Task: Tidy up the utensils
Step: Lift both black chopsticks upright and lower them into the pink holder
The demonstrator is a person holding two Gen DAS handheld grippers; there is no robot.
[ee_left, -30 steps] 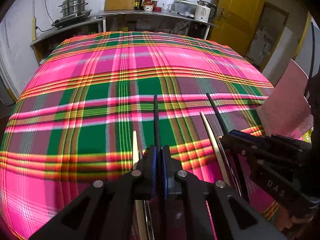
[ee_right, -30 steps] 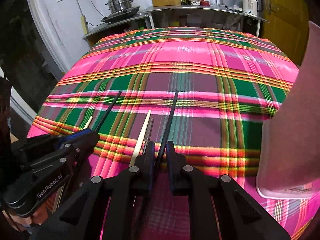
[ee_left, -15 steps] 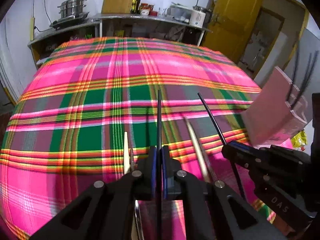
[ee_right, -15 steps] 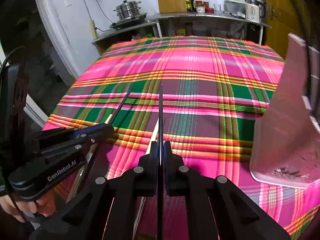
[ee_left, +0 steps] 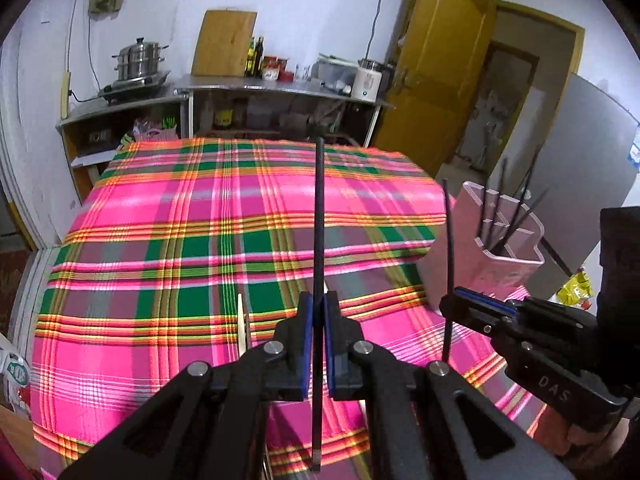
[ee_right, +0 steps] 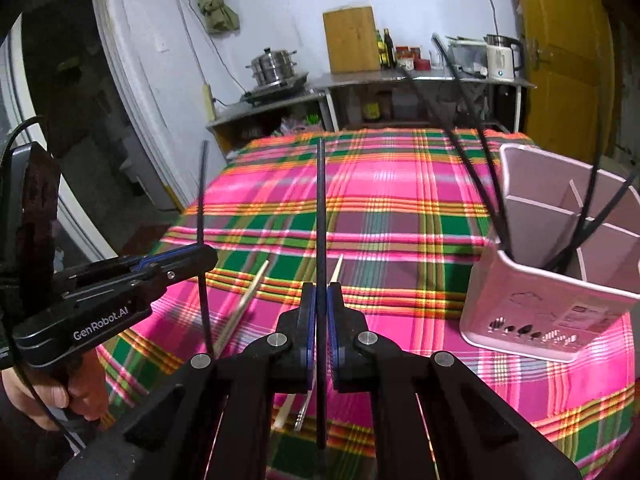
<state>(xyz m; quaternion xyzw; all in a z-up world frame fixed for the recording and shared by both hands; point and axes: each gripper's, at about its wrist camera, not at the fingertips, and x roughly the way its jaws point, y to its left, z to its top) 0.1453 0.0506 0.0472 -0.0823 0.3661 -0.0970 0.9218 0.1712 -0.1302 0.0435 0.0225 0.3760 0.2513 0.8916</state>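
My left gripper (ee_left: 319,310) is shut on a black chopstick (ee_left: 319,216) held upright above the plaid table. My right gripper (ee_right: 320,300) is shut on another black chopstick (ee_right: 321,216), also upright. Each gripper shows in the other's view: the right gripper (ee_left: 452,304) with its chopstick (ee_left: 447,248), the left gripper (ee_right: 208,256) with its chopstick (ee_right: 203,208). A pink divided utensil holder (ee_right: 556,292) stands at the right, also in the left wrist view (ee_left: 508,256), with several black chopsticks (ee_right: 476,160) in it. Pale wooden chopsticks (ee_right: 250,300) lie on the cloth.
The table wears a pink and green plaid cloth (ee_left: 208,240). A counter (ee_left: 280,88) with a steel pot (ee_left: 140,58), a kettle (ee_left: 370,80) and bottles runs along the back wall. A yellow door (ee_left: 436,80) stands at the right.
Both grippers have lifted and tilted their black chopsticks from lying low over the cloth to upright. The utensil holder has come fuller into both views.
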